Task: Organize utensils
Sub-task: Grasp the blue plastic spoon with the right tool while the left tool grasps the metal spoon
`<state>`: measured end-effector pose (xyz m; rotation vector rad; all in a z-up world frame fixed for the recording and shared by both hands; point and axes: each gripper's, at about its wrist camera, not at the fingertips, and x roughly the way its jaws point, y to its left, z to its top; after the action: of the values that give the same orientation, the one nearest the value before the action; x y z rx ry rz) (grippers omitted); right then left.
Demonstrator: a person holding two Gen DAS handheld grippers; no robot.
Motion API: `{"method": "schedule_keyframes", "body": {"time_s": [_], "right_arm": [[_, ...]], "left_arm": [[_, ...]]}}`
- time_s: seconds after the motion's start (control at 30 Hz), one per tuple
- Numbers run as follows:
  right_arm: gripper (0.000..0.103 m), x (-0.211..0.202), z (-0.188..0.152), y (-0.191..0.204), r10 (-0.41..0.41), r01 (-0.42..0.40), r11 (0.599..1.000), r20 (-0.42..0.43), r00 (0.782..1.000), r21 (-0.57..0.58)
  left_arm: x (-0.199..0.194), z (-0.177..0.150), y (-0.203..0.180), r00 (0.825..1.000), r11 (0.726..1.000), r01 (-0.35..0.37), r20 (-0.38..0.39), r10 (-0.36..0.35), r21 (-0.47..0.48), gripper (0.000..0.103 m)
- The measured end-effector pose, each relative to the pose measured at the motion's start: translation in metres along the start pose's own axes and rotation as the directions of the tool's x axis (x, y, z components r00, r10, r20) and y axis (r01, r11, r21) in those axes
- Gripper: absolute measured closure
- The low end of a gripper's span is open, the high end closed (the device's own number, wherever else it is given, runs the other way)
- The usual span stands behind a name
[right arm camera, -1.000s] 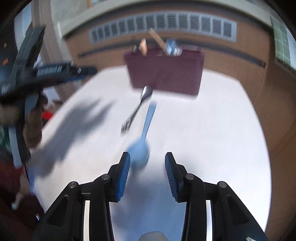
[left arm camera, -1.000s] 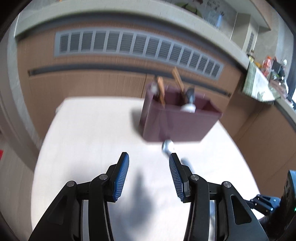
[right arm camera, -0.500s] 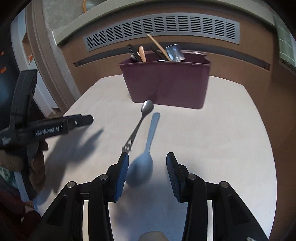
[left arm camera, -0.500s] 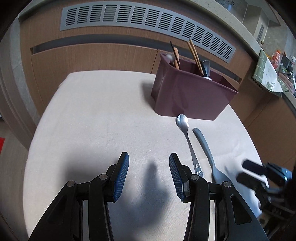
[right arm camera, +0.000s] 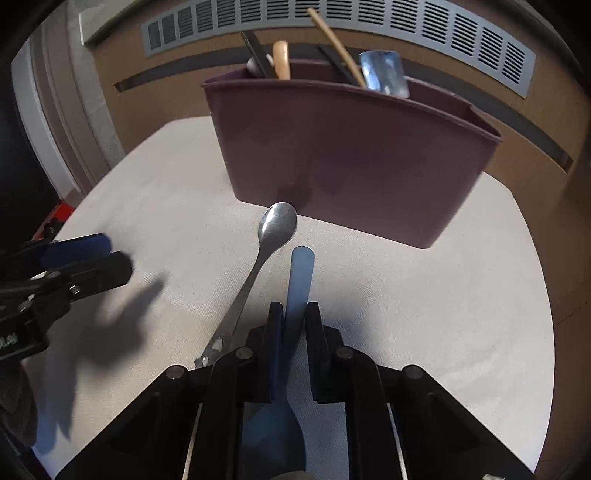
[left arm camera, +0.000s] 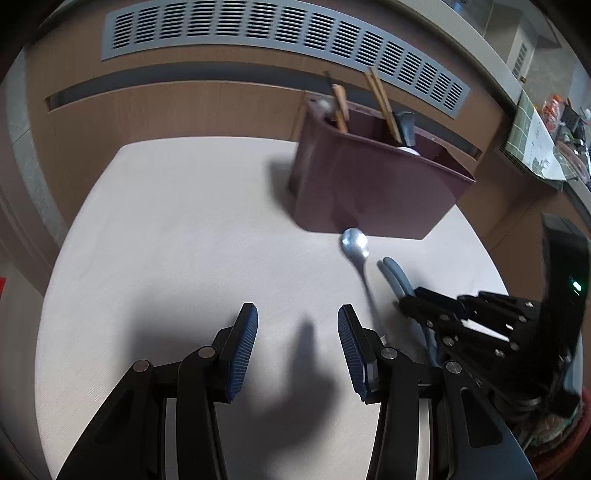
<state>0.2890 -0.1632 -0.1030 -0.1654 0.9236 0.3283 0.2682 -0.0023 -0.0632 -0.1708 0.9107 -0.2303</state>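
A pale bench with a fine woven surface is seen against brown wood panelling with a long grey vent. Toward the far side of the bench a dark maroon utensil box is set upright; wooden chopsticks, a wooden handle, dark handles and a shiny metal utensil are stood inside it, and their tips are seen above its rim.

The left claw is held above bare bench at the near left, its blue-ribbed fingers parted with nothing between them, and its shadow is cast on the surface beneath.

The right claw is being clenched around the handle of a blue spoon, which is seen between its dark fingers; the pads appear to be pressed against the handle's sides. The spoon's bowl is placed under the claw body, and its handle end is pointed toward the box.

Just beside the blue spoon, on its left, a metal spoon is laid flat on the bench, its bowl close to the foot of the box and its handle angled back toward the right claw.
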Motion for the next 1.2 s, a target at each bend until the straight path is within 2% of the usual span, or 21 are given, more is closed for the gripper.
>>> {"method": "schedule_keyframes", "body": {"time_s": [0.2, 0.27, 0.37, 0.5, 0.7, 0.77, 0.87, 0.93, 1.03, 1.2], "right_arm": [[0.094, -0.028, -0.022, -0.052, -0.086, 0.078, 0.988, 0.059, 0.995, 0.131], [0.094, -0.038, -0.029, -0.073, -0.101, 0.086, 0.979, 0.073, 0.992, 0.187], [0.094, -0.046, -0.039, -0.096, -0.109, 0.085, 0.965, 0.087, 0.990, 0.249], [0.094, -0.051, -0.053, -0.116, -0.096, 0.061, 0.950, 0.100, 0.990, 0.307], [0.094, -0.043, -0.047, -0.117, -0.082, 0.041, 0.941, 0.109, 0.991, 0.337], [0.094, -0.043, -0.047, -0.116, -0.073, 0.029, 0.939, 0.116, 0.991, 0.342], [0.094, -0.040, -0.050, -0.114, -0.058, 0.015, 0.939, 0.116, 0.992, 0.344], [0.094, -0.039, -0.051, -0.113, -0.056, 0.014, 0.939, 0.114, 0.992, 0.343], [0.094, -0.040, -0.053, -0.114, -0.058, 0.013, 0.937, 0.117, 0.991, 0.349], [0.094, -0.039, -0.054, -0.112, -0.062, 0.016, 0.940, 0.124, 0.990, 0.342]], "left_arm": [[0.028, 0.006, -0.045, 0.999, 0.996, 0.026, -0.038, -0.023, 0.082, 0.057], [0.038, 0.005, -0.060, 0.999, 0.991, 0.008, -0.045, -0.002, 0.131, 0.057], [0.053, 0.005, -0.077, 0.996, 0.975, -0.064, -0.045, 0.075, 0.211, 0.057], [0.060, 0.003, -0.075, 0.992, 0.962, -0.074, -0.076, 0.097, 0.263, 0.057], [0.052, 0.002, -0.057, 0.989, 0.938, -0.099, -0.070, 0.129, 0.333, 0.055], [0.053, 0.004, -0.055, 0.990, 0.938, -0.079, -0.080, 0.113, 0.338, 0.055], [0.058, 0.009, -0.054, 0.994, 0.943, 0.000, -0.107, 0.038, 0.332, 0.055], [0.065, 0.018, -0.057, 0.994, 0.941, 0.011, -0.106, 0.027, 0.339, 0.056], [0.077, 0.033, -0.061, 0.994, 0.947, -0.001, -0.107, 0.037, 0.320, 0.064], [0.095, 0.054, -0.069, 0.991, 0.953, -0.051, -0.103, 0.084, 0.297, 0.065]]}}
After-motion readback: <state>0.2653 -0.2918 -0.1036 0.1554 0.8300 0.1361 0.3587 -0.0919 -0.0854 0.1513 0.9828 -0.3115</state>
